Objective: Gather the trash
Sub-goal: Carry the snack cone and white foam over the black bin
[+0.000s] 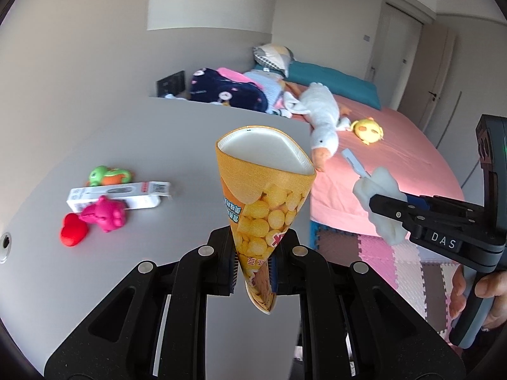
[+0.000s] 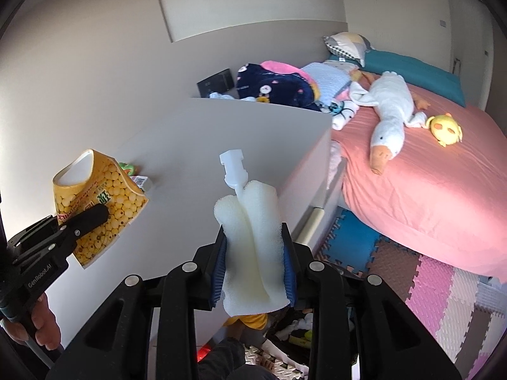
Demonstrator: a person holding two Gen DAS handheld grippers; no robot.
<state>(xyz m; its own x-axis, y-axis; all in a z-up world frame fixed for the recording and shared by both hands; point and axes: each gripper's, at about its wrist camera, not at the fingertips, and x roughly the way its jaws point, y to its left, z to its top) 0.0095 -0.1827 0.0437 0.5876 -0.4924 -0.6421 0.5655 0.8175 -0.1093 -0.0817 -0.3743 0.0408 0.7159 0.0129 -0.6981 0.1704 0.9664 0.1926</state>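
My left gripper [image 1: 253,262] is shut on an empty orange cone-shaped snack wrapper [image 1: 264,186], held upright above the grey table [image 1: 152,133]. The wrapper also shows in the right wrist view [image 2: 101,202], with the left gripper [image 2: 92,218] on it. My right gripper [image 2: 255,259] is shut on a white foam sponge piece [image 2: 250,237] with a white plastic handle sticking out. It hangs past the table's right edge. The sponge also shows at the right of the left wrist view [image 1: 380,199], held by the right gripper [image 1: 385,204].
On the table lie a white box [image 1: 117,194], a green toy [image 1: 107,175], a pink toy [image 1: 106,212] and a red heart toy [image 1: 73,229]. A pink bed [image 2: 427,174] with a goose plush [image 2: 391,110] stands right. Foam mats [image 2: 443,288] cover the floor.
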